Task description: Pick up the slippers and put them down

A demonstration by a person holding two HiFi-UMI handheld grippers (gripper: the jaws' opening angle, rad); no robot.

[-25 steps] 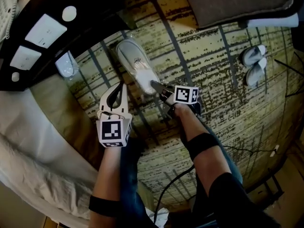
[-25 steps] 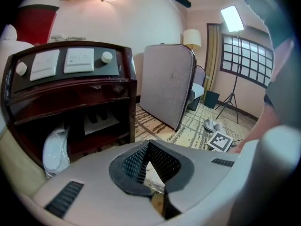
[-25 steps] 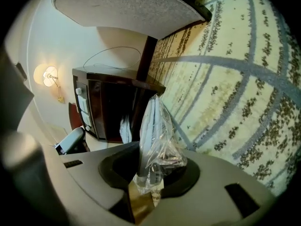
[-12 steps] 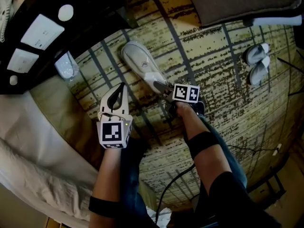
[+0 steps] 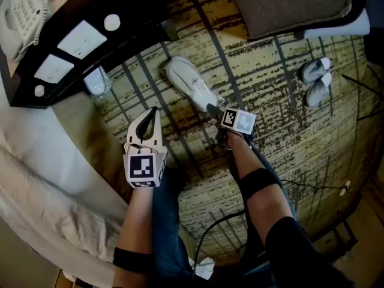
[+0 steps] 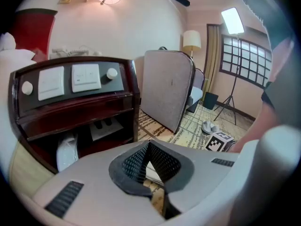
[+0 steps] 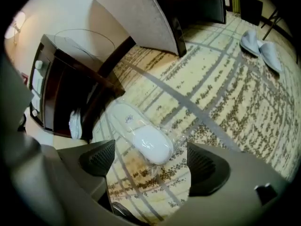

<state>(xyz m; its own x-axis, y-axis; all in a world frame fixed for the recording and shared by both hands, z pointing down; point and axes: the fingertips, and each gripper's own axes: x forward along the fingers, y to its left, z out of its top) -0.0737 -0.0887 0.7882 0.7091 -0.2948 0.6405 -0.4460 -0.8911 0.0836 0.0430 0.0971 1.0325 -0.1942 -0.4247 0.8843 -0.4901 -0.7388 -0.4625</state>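
Patterned carpet [image 5: 288,143] spreads below. Left gripper [image 5: 155,110] hangs near the wrapped slipper [image 5: 191,86], jaws pressed together, empty. Right gripper [image 5: 213,108] has just been opening its jaws, now spread around that slipper's toe, pads clear. Well beyond the slipper lies another pair [image 5: 316,80].

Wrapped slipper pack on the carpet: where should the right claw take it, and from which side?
Probably grip the rounded toe end of the wrapped slipper pack across its narrow width, coming down from above. It lies flat on the carpet, toe nearest the right claw, whose jaws have just been opening and stand apart, touching nothing.
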